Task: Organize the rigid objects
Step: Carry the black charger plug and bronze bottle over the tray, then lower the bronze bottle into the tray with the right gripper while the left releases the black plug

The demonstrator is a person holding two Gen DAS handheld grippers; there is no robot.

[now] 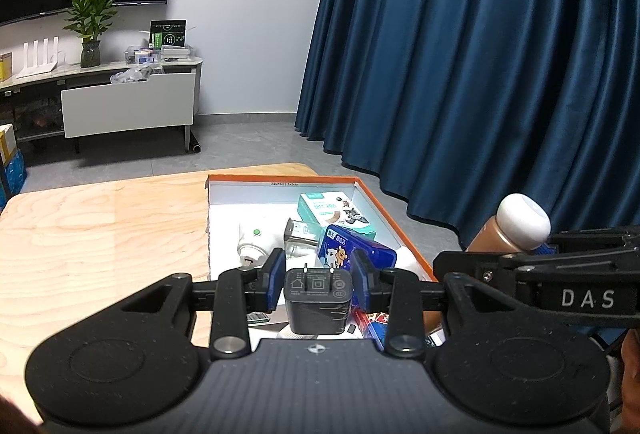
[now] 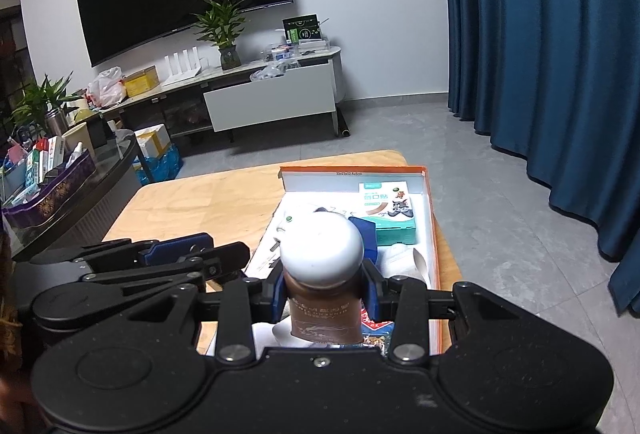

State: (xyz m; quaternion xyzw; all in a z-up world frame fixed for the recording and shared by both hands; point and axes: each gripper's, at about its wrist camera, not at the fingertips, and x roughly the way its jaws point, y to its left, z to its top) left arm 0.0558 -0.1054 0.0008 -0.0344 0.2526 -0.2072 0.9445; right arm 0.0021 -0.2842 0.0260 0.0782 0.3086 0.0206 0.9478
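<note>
My left gripper (image 1: 319, 284) is shut on a black plug charger (image 1: 318, 300), prongs pointing away, held over the near end of an orange-edged white box (image 1: 360, 181). My right gripper (image 2: 326, 292) is shut on a brown bottle (image 2: 324, 314) with a white cap (image 2: 322, 248), above the same box (image 2: 430, 194). The bottle (image 1: 492, 238) also shows at the right of the left wrist view. In the box lie a teal plaster carton (image 1: 332, 212), a blue tin (image 1: 352, 254) and a white device with a green dot (image 1: 252, 238).
The box rests on a light wooden table (image 1: 100, 234) whose left half is bare wood. Blue curtains (image 1: 480, 74) hang to the right. Across the grey floor stands a TV cabinet (image 2: 272, 94) with a plant (image 2: 224, 30). A cluttered dark side table (image 2: 60, 170) is at the left.
</note>
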